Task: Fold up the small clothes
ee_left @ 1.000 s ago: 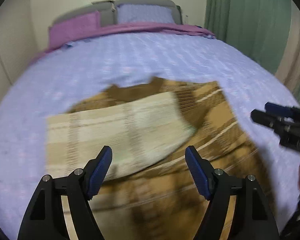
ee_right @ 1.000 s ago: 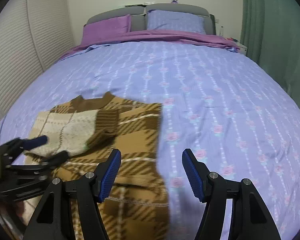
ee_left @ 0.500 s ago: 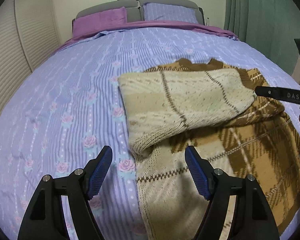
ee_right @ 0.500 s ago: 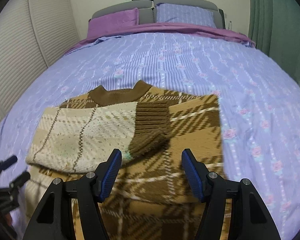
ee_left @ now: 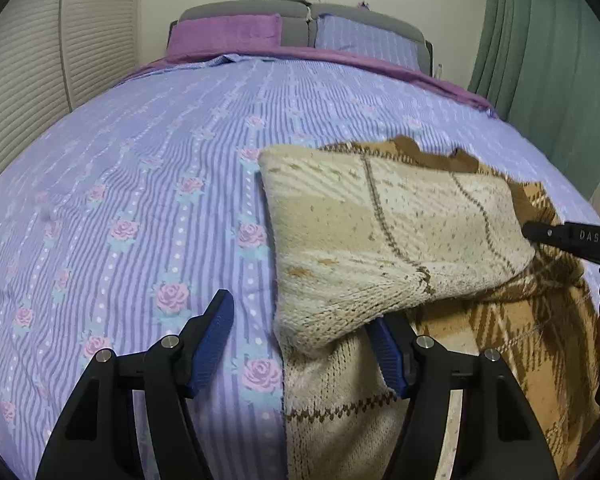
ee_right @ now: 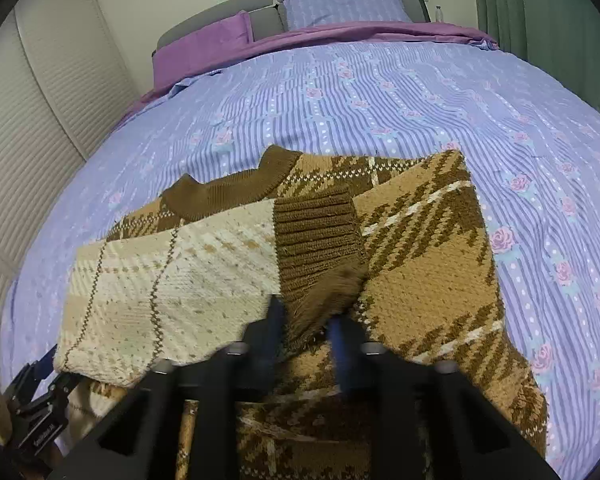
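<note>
A brown and cream plaid knit sweater (ee_right: 420,280) lies flat on the bed, its cream sleeve (ee_right: 172,292) folded across the chest. The sleeve's dark brown ribbed cuff (ee_right: 316,236) points toward my right gripper (ee_right: 306,336), whose blurred fingers stand close around the cuff's end. In the left wrist view the folded sleeve (ee_left: 380,232) lies just ahead. My left gripper (ee_left: 304,348) is open, its jaws wide at the sweater's left edge, the right finger partly under the sleeve's fold. The right gripper's body (ee_left: 572,240) shows at that view's right edge.
The bed has a lilac rose-striped cover (ee_left: 140,200), with purple and lilac pillows (ee_right: 340,4) at a grey headboard. A white slatted wall (ee_right: 32,120) runs on the left. Green curtains (ee_left: 552,40) hang on the right.
Both grippers have moved down and closer to the sweater. My right gripper's fingers have narrowed around the sleeve cuff. My left gripper has stayed open, now at the sleeve's fold.
</note>
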A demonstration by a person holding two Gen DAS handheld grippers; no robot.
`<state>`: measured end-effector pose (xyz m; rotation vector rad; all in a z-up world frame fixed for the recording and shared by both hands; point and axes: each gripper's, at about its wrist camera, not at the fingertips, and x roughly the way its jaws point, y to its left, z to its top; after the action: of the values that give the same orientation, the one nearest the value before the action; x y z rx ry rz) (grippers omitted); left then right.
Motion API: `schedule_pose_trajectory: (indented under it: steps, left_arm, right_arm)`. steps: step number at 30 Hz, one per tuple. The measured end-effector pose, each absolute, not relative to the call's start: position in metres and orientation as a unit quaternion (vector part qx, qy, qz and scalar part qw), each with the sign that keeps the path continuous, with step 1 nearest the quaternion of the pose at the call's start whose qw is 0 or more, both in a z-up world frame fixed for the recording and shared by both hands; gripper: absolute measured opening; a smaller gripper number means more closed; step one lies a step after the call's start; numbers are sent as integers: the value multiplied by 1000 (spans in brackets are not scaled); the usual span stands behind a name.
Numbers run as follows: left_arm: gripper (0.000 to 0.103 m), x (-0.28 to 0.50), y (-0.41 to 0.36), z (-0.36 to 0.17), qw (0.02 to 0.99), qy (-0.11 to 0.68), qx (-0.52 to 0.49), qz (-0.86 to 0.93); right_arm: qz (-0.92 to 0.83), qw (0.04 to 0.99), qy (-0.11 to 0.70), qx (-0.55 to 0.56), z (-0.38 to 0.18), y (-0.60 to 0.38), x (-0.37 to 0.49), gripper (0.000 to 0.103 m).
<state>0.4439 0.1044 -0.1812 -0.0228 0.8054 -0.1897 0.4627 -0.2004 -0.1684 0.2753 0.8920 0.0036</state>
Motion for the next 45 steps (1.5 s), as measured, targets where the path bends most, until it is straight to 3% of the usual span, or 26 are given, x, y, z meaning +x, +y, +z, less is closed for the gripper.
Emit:
schedule_pose_trajectory:
  steps: [7, 12, 16, 19, 28, 33, 36, 38, 45]
  left_arm:
    - [63, 444, 96, -179, 922, 380, 1, -73]
    - [34, 450, 88, -189, 911, 402, 15, -88]
    - [30, 444, 90, -179, 918, 388, 13, -83]
    - [32, 445, 95, -176, 917, 392, 6, -79]
    - [57, 448, 98, -190, 910, 412, 20, -45]
    - [66, 427, 91, -176, 908, 412, 62, -28]
    - [66, 403, 90, -161, 914, 395, 95, -12]
    - [66, 386, 87, -150, 912, 396, 107, -5]
    - [74, 308, 72, -104, 926, 364, 98, -38]
  right_arm:
    - [18, 927, 356, 117, -117, -202, 440, 10]
    - [19, 933, 340, 114, -103, -207, 434, 10]
    - [15, 930, 350, 111, -111, -212, 431, 10]
    - [6, 922, 371, 109, -130, -219, 431, 9]
    - [2, 903, 415, 112, -176, -225, 437, 10]
    - [-20, 906, 415, 80, -165, -237, 416, 32]
    - [-57, 908, 413, 38, -154, -242, 393, 38]
    - [-92, 906, 413, 25, -148, -247, 375, 53]
    - [-76, 917, 388, 50, -116, -258, 283, 56]
